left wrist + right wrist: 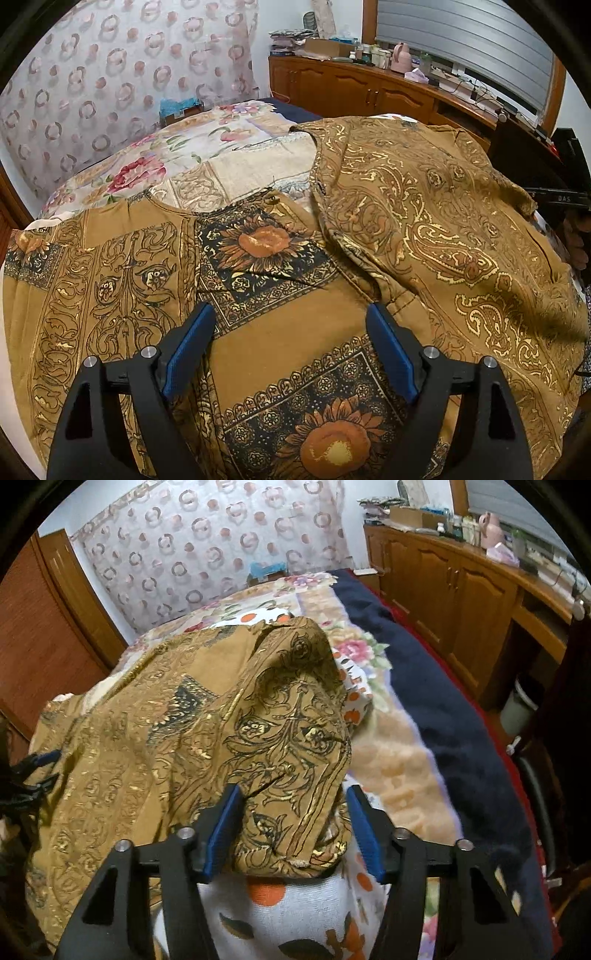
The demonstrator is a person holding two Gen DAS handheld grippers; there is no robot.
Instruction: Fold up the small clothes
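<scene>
A mustard-brown patterned garment (280,332) with gold scrolls and orange flower panels lies on the bed; its right side (443,229) is folded over toward the middle. My left gripper (291,314) is open and hovers just above the flat part of the garment. In the right wrist view, a raised fold of the same garment (288,738) sits between the blue pads of my right gripper (293,797); the jaws stand wide apart and do not pinch it. The left gripper's tips (40,768) show at the left edge of that view.
The bed has a floral blanket (207,158), a white towel with orange print (273,915) and a dark blue blanket (443,709). A wooden cabinet (461,583) with clutter stands to the right, a grey bin (521,705) beside it. A curtain (110,74) hangs behind.
</scene>
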